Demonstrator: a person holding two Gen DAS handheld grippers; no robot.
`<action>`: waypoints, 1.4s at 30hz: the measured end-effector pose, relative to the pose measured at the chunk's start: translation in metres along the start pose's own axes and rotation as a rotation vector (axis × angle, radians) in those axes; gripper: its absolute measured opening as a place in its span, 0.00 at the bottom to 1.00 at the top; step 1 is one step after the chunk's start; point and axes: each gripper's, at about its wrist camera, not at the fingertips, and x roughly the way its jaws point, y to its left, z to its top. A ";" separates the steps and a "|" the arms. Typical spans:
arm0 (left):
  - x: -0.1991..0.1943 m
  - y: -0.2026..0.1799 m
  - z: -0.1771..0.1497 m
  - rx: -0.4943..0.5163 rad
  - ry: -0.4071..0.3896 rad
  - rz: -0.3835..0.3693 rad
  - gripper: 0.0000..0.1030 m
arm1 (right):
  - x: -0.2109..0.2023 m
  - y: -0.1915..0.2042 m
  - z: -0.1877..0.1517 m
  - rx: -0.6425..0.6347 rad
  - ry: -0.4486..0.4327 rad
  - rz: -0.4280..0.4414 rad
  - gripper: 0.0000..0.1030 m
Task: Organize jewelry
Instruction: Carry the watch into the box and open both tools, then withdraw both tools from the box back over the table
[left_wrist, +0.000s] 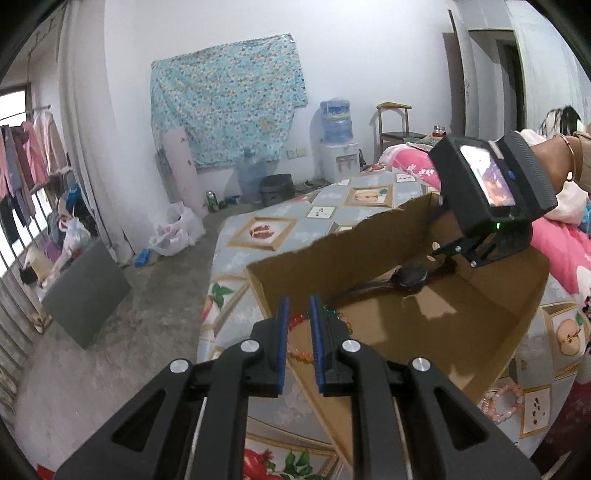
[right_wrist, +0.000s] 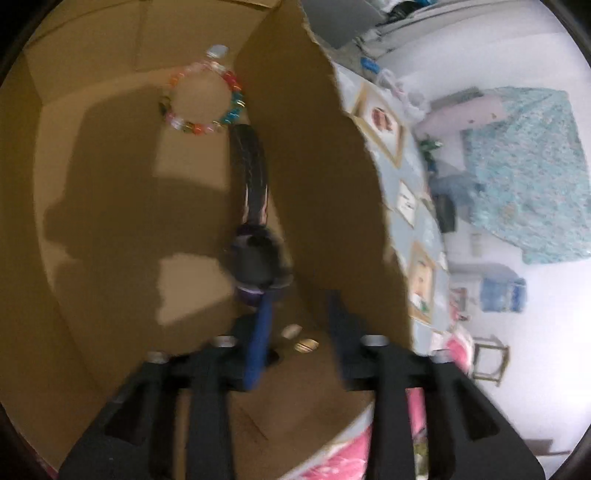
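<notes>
An open cardboard box (left_wrist: 424, 332) stands on the table. In it lie a black watch (left_wrist: 410, 277) with a dark strap and a multicoloured bead bracelet (right_wrist: 199, 99). My right gripper (right_wrist: 301, 295) reaches down into the box, open; the watch (right_wrist: 258, 258) lies just past its left fingertip, not between the pads, and blur hides any contact. Two small pale pieces (right_wrist: 301, 339) rest on the box floor between the fingers. My left gripper (left_wrist: 299, 299) hovers over the box's near left corner. Its blue pads stand a narrow gap apart with nothing held, and beads show behind.
A pink bead bracelet (left_wrist: 506, 402) lies on the patterned tablecloth (left_wrist: 258, 229) right of the box. A person's hand (left_wrist: 565, 158) with a bangle holds the right gripper (left_wrist: 452, 256). Pink bedding (left_wrist: 406, 162) is behind; bare floor (left_wrist: 147, 314) lies to the left.
</notes>
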 end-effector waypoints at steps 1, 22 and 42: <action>-0.001 0.001 -0.002 -0.011 0.002 -0.001 0.12 | -0.004 -0.003 -0.001 0.018 -0.007 -0.003 0.47; -0.083 -0.027 -0.090 -0.104 0.008 -0.147 0.78 | -0.169 0.020 -0.142 1.148 -0.542 0.200 0.70; -0.007 -0.089 -0.157 -0.117 0.349 -0.063 0.95 | -0.065 0.189 -0.105 1.219 0.059 0.117 0.92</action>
